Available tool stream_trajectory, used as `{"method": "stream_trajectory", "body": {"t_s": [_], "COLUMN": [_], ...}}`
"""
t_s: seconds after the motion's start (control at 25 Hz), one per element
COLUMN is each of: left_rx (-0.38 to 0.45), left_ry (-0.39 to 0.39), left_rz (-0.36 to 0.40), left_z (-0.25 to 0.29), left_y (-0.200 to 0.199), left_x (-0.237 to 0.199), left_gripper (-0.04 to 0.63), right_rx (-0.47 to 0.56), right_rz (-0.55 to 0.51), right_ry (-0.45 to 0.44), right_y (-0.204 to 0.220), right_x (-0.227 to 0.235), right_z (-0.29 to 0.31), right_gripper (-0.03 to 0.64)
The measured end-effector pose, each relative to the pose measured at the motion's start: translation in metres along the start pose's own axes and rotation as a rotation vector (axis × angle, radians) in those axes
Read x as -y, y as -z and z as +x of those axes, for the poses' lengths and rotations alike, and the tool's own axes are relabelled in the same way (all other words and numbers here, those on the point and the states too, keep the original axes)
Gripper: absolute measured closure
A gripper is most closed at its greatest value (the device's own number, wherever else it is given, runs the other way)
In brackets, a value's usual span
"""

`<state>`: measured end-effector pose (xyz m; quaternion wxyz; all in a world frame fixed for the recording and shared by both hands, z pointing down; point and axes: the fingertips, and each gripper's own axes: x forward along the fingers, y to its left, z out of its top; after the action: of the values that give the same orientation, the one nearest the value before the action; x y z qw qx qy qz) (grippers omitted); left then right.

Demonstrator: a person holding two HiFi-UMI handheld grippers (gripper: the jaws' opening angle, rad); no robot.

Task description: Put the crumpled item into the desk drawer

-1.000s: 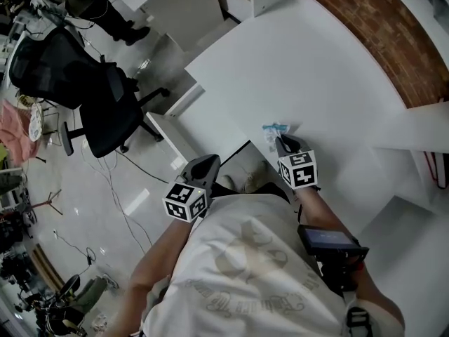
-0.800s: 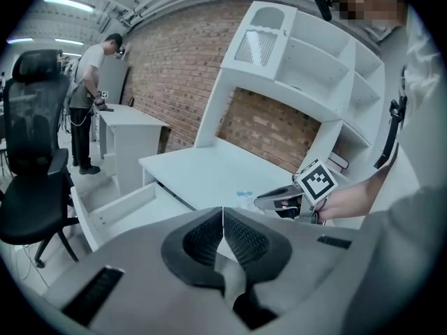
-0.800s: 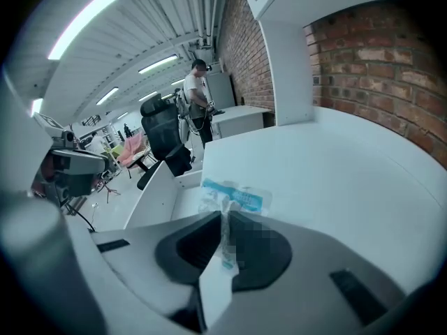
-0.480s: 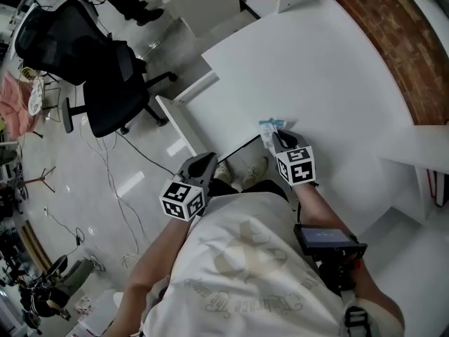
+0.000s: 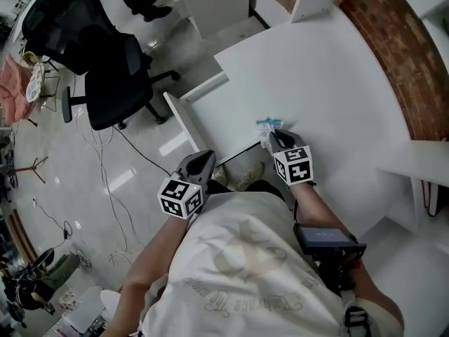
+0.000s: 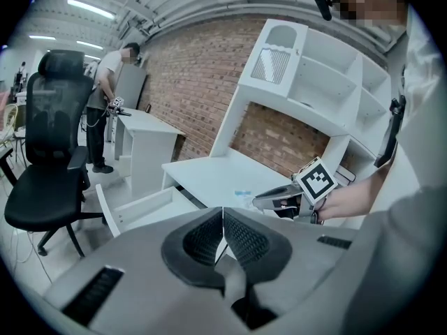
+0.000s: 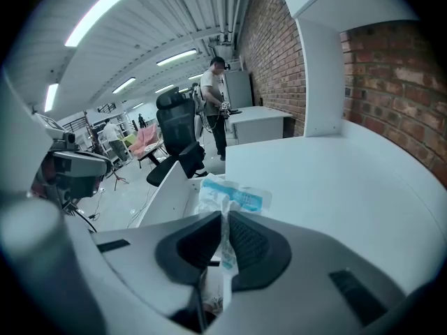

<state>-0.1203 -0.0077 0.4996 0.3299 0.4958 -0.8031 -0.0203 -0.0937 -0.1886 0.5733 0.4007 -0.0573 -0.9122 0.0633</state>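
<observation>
The crumpled item (image 5: pixel 267 125), a clear wrapper with blue print, hangs over the white desk (image 5: pixel 330 83) near its front edge. My right gripper (image 5: pixel 275 137) is shut on it; in the right gripper view the wrapper (image 7: pixel 230 195) sticks out between the closed pads of the right gripper (image 7: pixel 225 234). The open drawer (image 5: pixel 184 121) stands out from the desk to the left of the wrapper, also seen as the white drawer (image 6: pixel 143 206). My left gripper (image 5: pixel 200 164) hovers below the drawer, close to my body. The left gripper (image 6: pixel 223 223) is shut with nothing in it.
A black office chair (image 5: pixel 105 69) stands on the floor left of the drawer, with cables (image 5: pixel 112 181) around it. A white shelf unit (image 6: pixel 314 82) rises at the desk's back against a brick wall (image 5: pixel 400 69). A person (image 6: pixel 106 110) stands at another desk farther off.
The head view has drifted, so desk and chair sit a little differently in frame. Both grippers keep much the same places, and the right one still holds the wrapper.
</observation>
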Motion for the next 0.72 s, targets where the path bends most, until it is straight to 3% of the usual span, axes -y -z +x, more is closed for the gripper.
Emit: {"method": "stream_trajectory", "body": {"t_s": [0.72], "left_rx": [0.069], "left_ry": [-0.075], "left_rz": [-0.074], "left_z": [-0.041], "left_y": [-0.004], "left_x": [-0.056], "left_gripper": [0.572], "right_rx": [-0.029], "right_rz": [-0.107], "right_ry": [-0.061], "right_y": [-0.042], "right_x": [-0.056], "right_z": [0.041], "right_gripper": [0.568]}}
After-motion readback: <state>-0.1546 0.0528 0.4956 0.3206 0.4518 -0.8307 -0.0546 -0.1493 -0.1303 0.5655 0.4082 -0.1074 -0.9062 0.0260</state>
